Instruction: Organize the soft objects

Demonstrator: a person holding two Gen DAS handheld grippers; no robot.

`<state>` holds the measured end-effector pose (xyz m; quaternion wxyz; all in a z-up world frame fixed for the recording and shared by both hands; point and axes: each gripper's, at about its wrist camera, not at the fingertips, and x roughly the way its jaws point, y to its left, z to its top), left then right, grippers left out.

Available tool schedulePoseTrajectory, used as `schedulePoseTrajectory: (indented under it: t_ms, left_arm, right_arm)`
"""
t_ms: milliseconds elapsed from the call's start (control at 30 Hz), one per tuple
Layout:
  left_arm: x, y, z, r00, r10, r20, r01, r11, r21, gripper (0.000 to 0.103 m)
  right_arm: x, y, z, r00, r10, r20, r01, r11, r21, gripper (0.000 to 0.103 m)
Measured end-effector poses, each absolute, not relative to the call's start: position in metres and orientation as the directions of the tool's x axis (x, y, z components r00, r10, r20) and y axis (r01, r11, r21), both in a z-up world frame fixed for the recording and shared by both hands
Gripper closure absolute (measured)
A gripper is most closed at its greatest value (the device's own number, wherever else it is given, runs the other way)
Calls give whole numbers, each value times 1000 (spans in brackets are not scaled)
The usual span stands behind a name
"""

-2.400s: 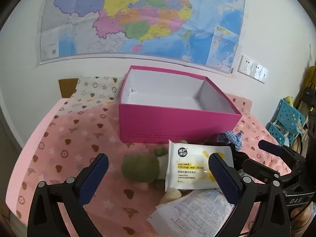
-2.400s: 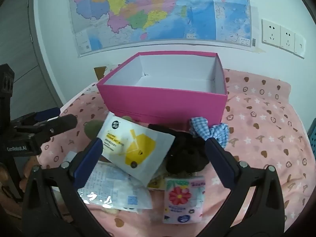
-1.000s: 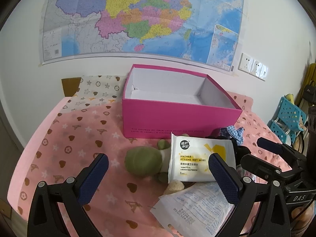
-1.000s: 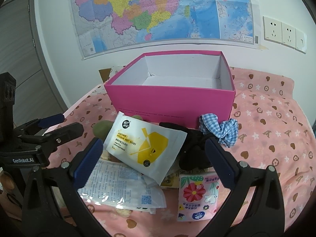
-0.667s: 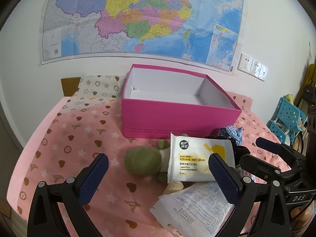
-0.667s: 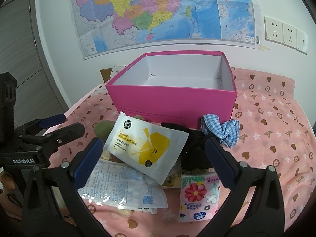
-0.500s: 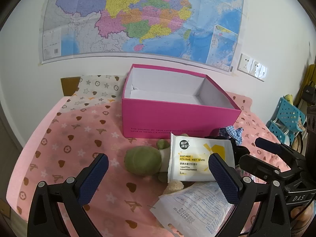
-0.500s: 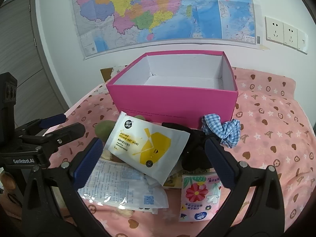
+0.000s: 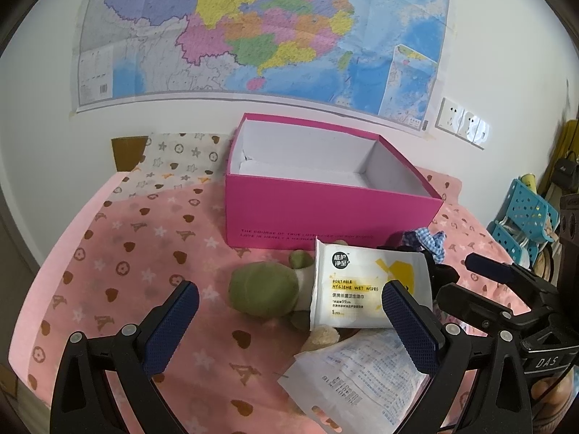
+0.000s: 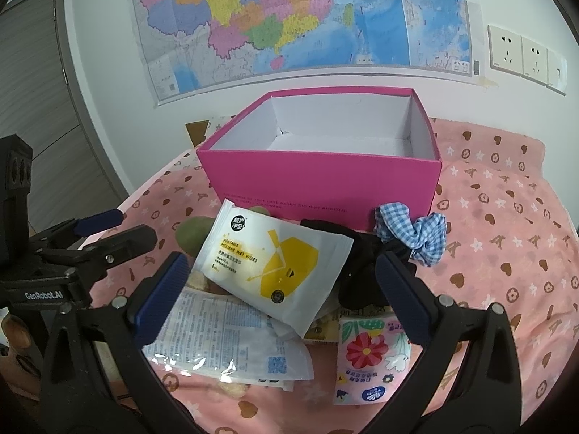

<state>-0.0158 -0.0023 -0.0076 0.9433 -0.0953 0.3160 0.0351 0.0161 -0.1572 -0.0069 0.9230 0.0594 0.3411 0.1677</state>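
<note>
White-and-yellow wet-wipes pack (image 9: 365,289) leans on the green plush toy (image 9: 264,293) before the open pink cardboard box (image 9: 325,217); left gripper (image 9: 289,329) jaws apart, empty. Right view: right gripper (image 10: 282,289) jaws apart, straddling the pack (image 10: 271,271) without contact.

Home bedroom – a bed (image 10: 506,209) takes up most of both views, covered with a pink sheet printed with hearts and stars, a patterned pillow (image 9: 173,166) at its head against the wall. Big colourful wall map (image 10: 300,18) taped above it, white wall sockets (image 10: 524,54) to the right of it. Grey door (image 10: 39,115) on the left in the right wrist view. Blue perforated plastic stool or basket (image 9: 524,217) and a dark bag (image 9: 564,177) hanging at the right edge of the left wrist view – ordinary household clutter, lived-in room, not a lab or shop
</note>
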Motion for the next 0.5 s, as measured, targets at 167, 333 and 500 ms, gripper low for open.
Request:
schedulePoseTrajectory:
  t_ms: [167,333,500]
  left_arm:
    - [-16,0,-10,792,-11,-610,-113,980,-164,0]
    - [-21,0,-19,771,-84,-631,-50,980,-191,0]
    - [-31,-2,-30,743,-169,-648,30,975,-220,0]
  right_arm:
    - [12,-164,-17,689,365,-626,-271,931,245,0]
    - [6,-170,-30,644,409,-646,-294,912,285,0]
    - [-1,-168,-40,588,471,-658,-352,881,316,6]
